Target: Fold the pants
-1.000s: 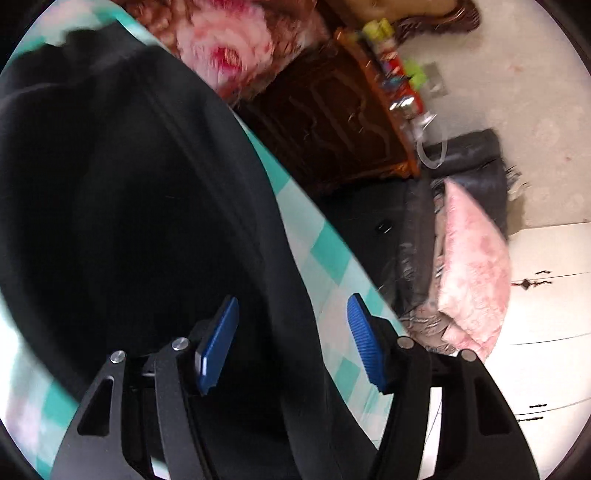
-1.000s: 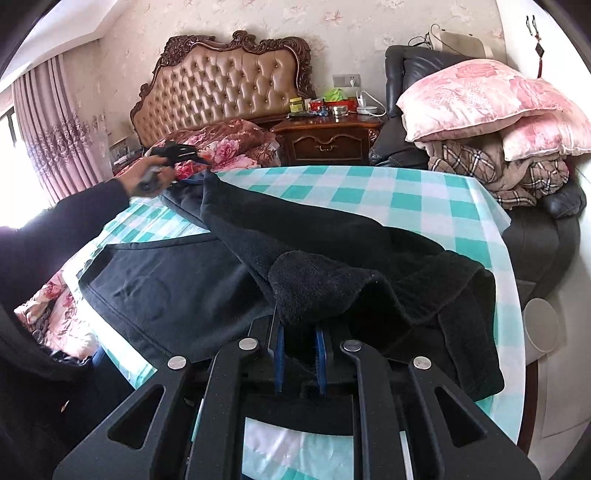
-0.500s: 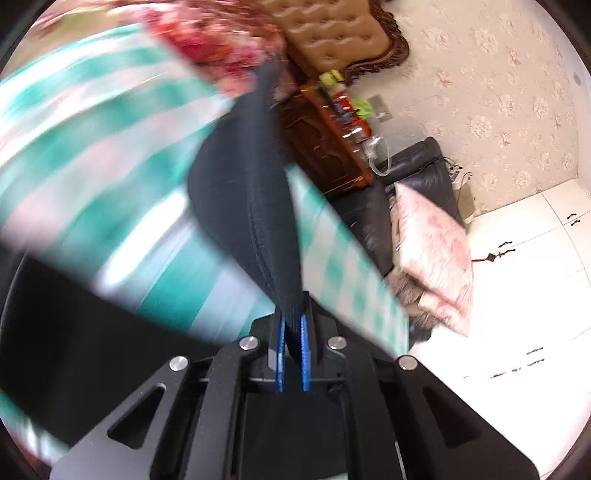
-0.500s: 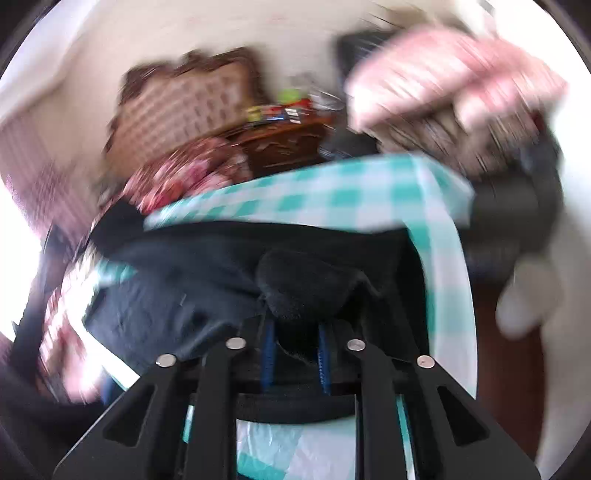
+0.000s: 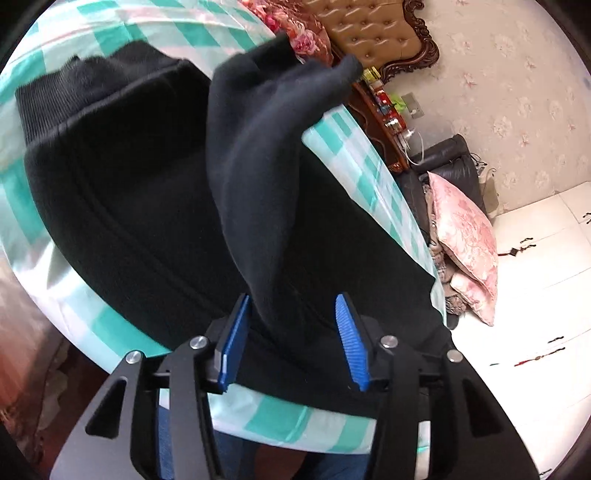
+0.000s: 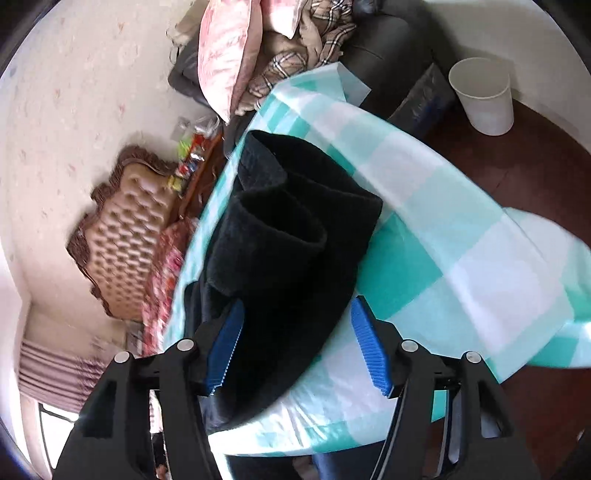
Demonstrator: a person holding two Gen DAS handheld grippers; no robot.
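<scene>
Over a round counter (image 5: 325,424) draped in a teal-and-white checked cloth, black pants (image 5: 155,221) are lying partly folded, most of the fabric resting flat while one raised fold is standing up between the fingers of the left claw (image 5: 291,338). That claw is spread wide, its blue pads either side of the ridge of cloth without pinching it. Seen from the other side, the right claw (image 6: 295,345) is likewise gaping, its pads flanking a rolled, doubled-over end of the pants (image 6: 295,236) that is sitting near the counter's edge. Neither claw is gripping anything.

Behind the counter, a tufted headboard (image 5: 373,33), a pink pillow (image 5: 465,236) on a dark chair and a white bin (image 6: 482,98) on the floor are filling the background.

Judging from how the fabric is lying, the fold is looking unfinished and unsteady. With both claws released, the upright ridge is likely to be toppling whichever way its weight is leaning, leaving a crooked crease. The thick rolled end is sitting close to the rim, so a nudge from a claw finger risks dragging it, or the loose cloth beneath, over the edge. Regrasping too shallowly could be catching only one layer and pulling the stack apart.
</scene>
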